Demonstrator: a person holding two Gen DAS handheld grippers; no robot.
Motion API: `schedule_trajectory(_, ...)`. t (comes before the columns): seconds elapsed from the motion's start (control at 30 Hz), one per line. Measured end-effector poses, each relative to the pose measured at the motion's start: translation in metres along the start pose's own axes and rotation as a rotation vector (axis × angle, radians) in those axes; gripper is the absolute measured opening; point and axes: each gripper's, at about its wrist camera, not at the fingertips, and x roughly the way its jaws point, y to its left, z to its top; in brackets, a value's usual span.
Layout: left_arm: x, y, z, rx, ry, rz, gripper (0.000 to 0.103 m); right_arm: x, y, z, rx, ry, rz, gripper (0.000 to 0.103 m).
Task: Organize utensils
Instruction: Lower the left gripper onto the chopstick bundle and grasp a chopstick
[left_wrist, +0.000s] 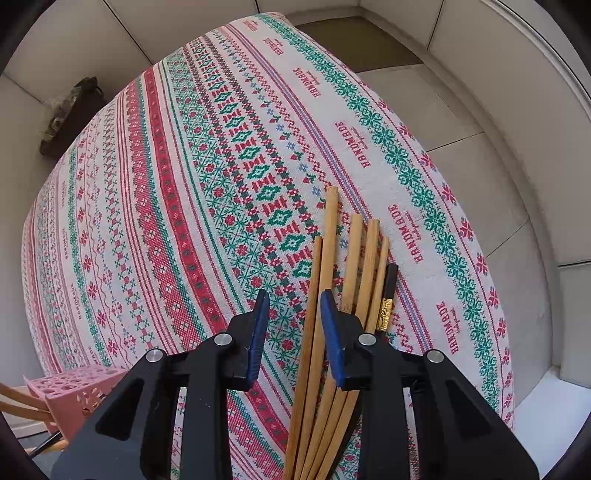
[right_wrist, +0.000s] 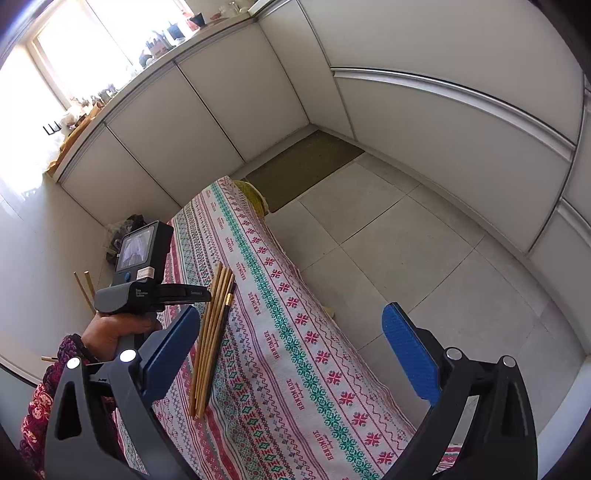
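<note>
Left wrist view: pink holder (left_wrist: 79, 397) at the tablecloth's (left_wrist: 177, 206) edge holds wooden chopsticks (left_wrist: 18, 404).

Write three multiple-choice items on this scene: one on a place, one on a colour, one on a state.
1. Where does the chopstick bundle lie?
A. on the floor tiles
B. on the patterned tablecloth
C. on the kitchen counter

2. What colour is the odd chopstick in the bundle?
A. black with a gold band
B. white
C. blue

3. How is the right gripper?
A. shut on a chopstick
B. shut on the cloth
C. open and empty

Key: 1 B, the sticks rest flat on the cloth near its edge. 2 A, it lies dark beside the wooden ones, with a gold ring. 3 C, its blue pads stand wide apart with only cloth and floor seen between them.
</note>
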Motion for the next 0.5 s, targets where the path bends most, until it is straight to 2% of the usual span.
schedule_trajectory(0.13, -0.005, 0.006, 0.002, -0.005, -0.015, -0.015, 0.028, 0.002, -0.003, 0.001, 0.004, 0.005, -0.010, 0.096)
schedule_trajectory(0.27, 0.001, 0.009, -0.001, 0.011, 0.006, -0.008, 0.027, 0.003, -0.004, 0.000, 0.010, 0.008, -0.012, 0.096)
schedule_trajectory(0.4, 0.003, 0.009, -0.003, 0.027, 0.012, -0.006, 0.023, 0.004, -0.003, 0.000, 0.005, 0.013, -0.015, 0.096)
schedule_trajectory(0.47, 0.010, 0.008, -0.007, 0.045, 0.056, -0.027, 0.021, 0.005, -0.003, 0.000, 0.002, 0.015, -0.018, 0.096)
schedule_trajectory(0.5, 0.009, 0.006, -0.007, 0.066, 0.046, -0.038, 0.013, 0.005, -0.003, 0.000, 0.001, 0.017, -0.021, 0.096)
